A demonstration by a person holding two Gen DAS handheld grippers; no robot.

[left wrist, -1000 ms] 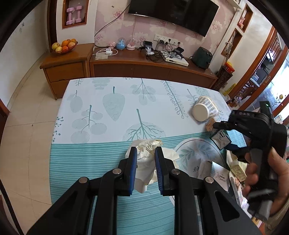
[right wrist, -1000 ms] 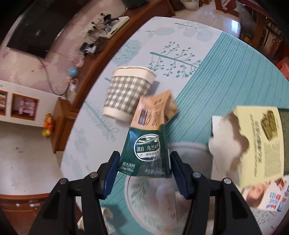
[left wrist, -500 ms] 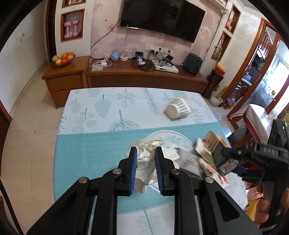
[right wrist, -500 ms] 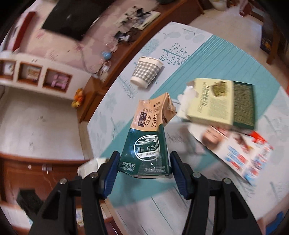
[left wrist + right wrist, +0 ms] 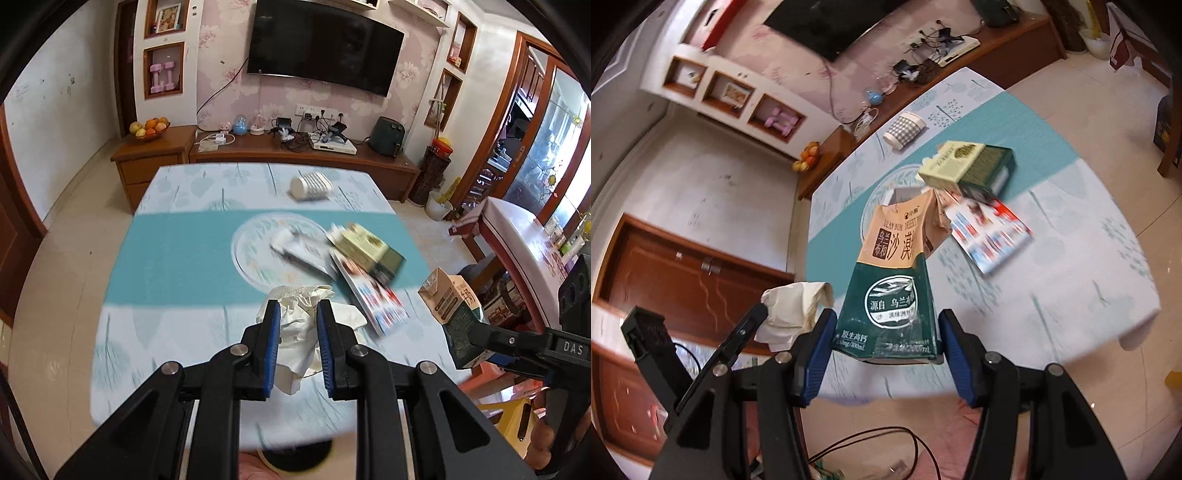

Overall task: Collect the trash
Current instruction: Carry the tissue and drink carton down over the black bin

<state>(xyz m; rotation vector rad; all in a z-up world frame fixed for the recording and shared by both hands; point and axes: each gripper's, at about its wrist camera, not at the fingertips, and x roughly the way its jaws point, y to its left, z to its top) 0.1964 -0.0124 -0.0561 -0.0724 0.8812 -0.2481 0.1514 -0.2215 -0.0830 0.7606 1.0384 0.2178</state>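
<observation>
Your left gripper (image 5: 297,332) is clamped narrow on a crumpled wad of white tissue (image 5: 301,328); the blue pads press into it on both sides, and the wad hangs clear of the table (image 5: 177,266), above its near edge. The right wrist view shows the same wad (image 5: 792,308) bulging out past the left gripper's finger.

Your right gripper (image 5: 886,343) is set about half wide, and grips the base of a flattened green-and-tan milk carton (image 5: 894,284). The carton's torn top points away from you. From the left wrist view the carton (image 5: 452,308) sits off the table's right edge, over the floor, with your hand (image 5: 554,439) partly visible low on the right gripper's handle.

Left on the table:
- a checked paper cup (image 5: 905,129) on its side near the far edge, alone;
- a green-and-cream box (image 5: 967,166) toward the right edge, with its torn end facing the table's middle;
- a glossy red-and-blue leaflet (image 5: 990,232), partly under the box, nearer you;
- a pale flat packet (image 5: 303,253) on the round motif at the table's centre, touching the box's torn end.

The cloth is teal across the middle band and white with a leaf print at the near and far ends. The picture is blurred along the near edge.
</observation>
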